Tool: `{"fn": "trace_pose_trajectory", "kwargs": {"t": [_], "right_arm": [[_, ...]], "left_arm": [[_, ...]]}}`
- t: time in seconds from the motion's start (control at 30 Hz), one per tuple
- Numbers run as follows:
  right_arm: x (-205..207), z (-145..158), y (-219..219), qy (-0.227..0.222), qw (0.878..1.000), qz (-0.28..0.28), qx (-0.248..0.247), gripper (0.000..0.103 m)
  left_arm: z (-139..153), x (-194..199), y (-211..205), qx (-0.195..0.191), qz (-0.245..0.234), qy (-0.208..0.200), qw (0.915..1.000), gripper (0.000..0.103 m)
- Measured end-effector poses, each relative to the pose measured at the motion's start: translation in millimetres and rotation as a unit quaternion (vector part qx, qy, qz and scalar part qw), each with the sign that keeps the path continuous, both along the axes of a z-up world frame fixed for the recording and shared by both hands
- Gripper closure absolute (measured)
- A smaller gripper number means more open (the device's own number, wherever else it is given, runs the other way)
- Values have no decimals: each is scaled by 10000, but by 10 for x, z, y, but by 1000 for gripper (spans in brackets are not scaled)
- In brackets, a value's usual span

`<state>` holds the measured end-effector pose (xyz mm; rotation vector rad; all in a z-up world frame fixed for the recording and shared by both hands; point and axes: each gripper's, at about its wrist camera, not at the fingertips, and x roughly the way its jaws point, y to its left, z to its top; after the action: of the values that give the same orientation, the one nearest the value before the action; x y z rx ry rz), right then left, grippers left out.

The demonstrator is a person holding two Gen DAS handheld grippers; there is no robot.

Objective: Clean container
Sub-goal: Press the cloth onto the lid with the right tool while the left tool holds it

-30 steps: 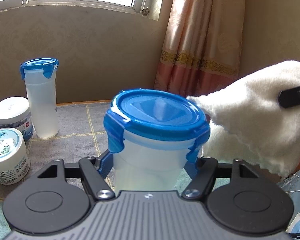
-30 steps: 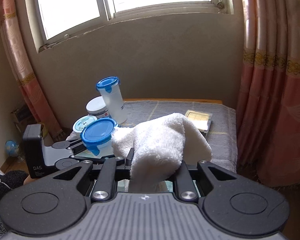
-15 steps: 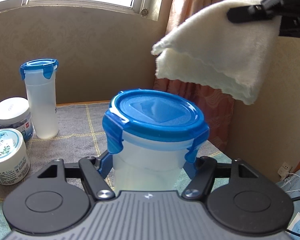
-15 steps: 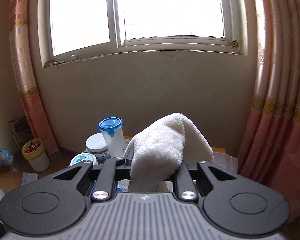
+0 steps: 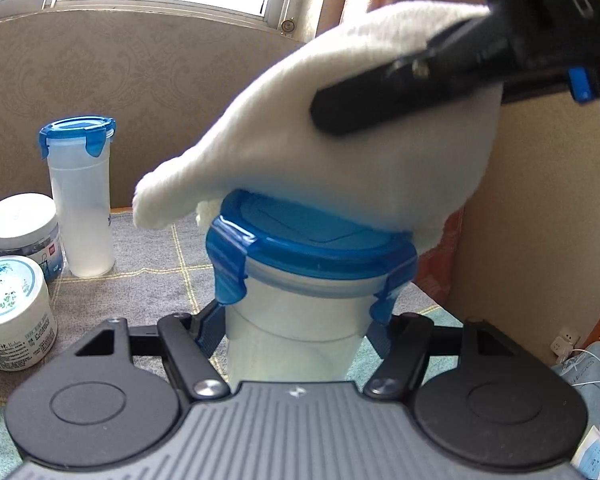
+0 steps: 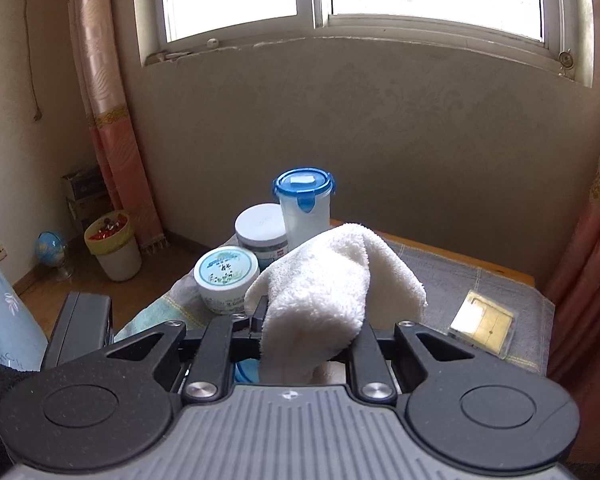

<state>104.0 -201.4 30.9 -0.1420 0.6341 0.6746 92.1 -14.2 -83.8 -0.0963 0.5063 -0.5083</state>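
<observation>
Both grippers grip: left (image 5: 296, 320) the container (image 5: 300, 300), right (image 6: 312, 320) the towel (image 5: 340, 168), now lowered onto its lid.

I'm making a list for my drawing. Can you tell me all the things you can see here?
Round plastic container with blue clip lid: one, clear and blue, between left gripper's fingers.
Fluffy white cloth: one, resting on that lid.
Tall clear bottle with blue clip lid: one, back left of table.
White-lidded jars: two, beside the tall bottle.
Flat yellow box: one, right side of table.
Grey checked tablecloth: one.
Pink curtains: both window sides.
White bin, blue globe: on floor.
Left hand-held gripper: holding container.
Right hand-held gripper: holding cloth.
</observation>
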Motion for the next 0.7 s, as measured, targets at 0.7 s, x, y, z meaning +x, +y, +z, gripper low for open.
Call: {"fn": "trace_pose_trajectory", "kwargs": {"t": [0.7], "right_arm": [[-365,-38,-45,78,9989,289,-374,82]], "left_arm": [[-2,28,-26,11,0,11,10000,34]]}}
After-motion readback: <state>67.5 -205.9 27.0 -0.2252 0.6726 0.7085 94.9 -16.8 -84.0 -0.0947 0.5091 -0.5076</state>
